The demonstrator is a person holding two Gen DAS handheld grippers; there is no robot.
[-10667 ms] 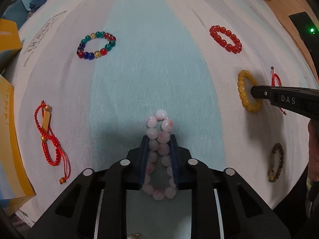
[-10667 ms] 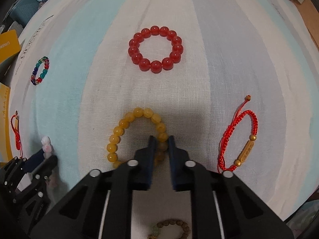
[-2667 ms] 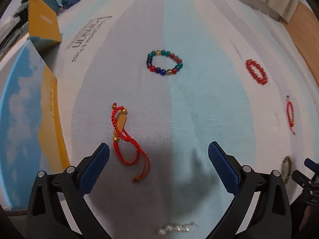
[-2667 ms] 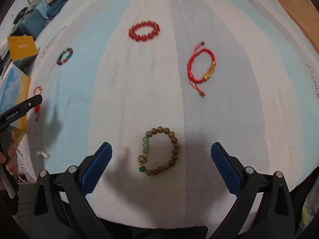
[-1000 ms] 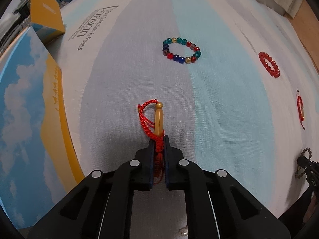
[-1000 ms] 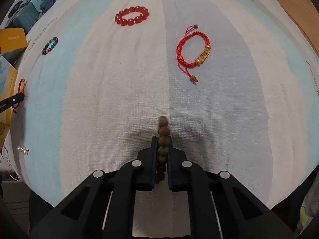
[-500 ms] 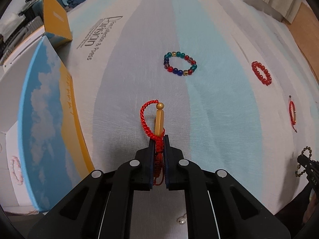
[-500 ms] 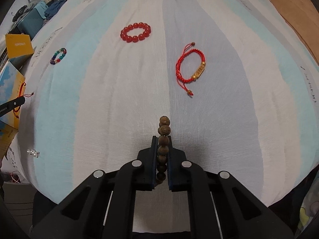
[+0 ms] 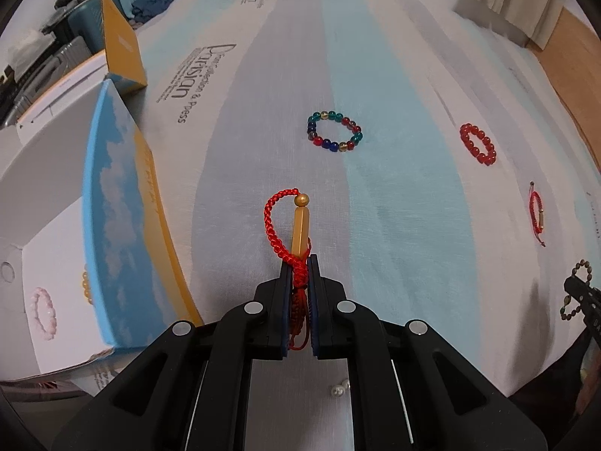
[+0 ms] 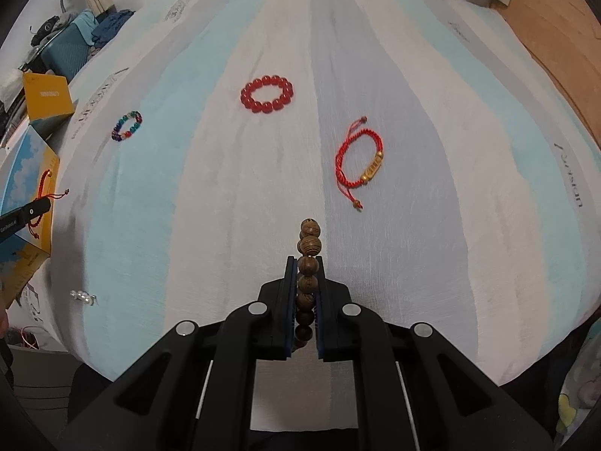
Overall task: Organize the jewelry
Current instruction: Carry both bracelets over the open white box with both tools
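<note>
Now both tongs grip bracelets: red cord bracelet, wooden bead bracelet.

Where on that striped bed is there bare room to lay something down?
Bare cloth lies between the red bead bracelet and the held wooden bracelet. Beside the open box on the left it is crowded.
</note>
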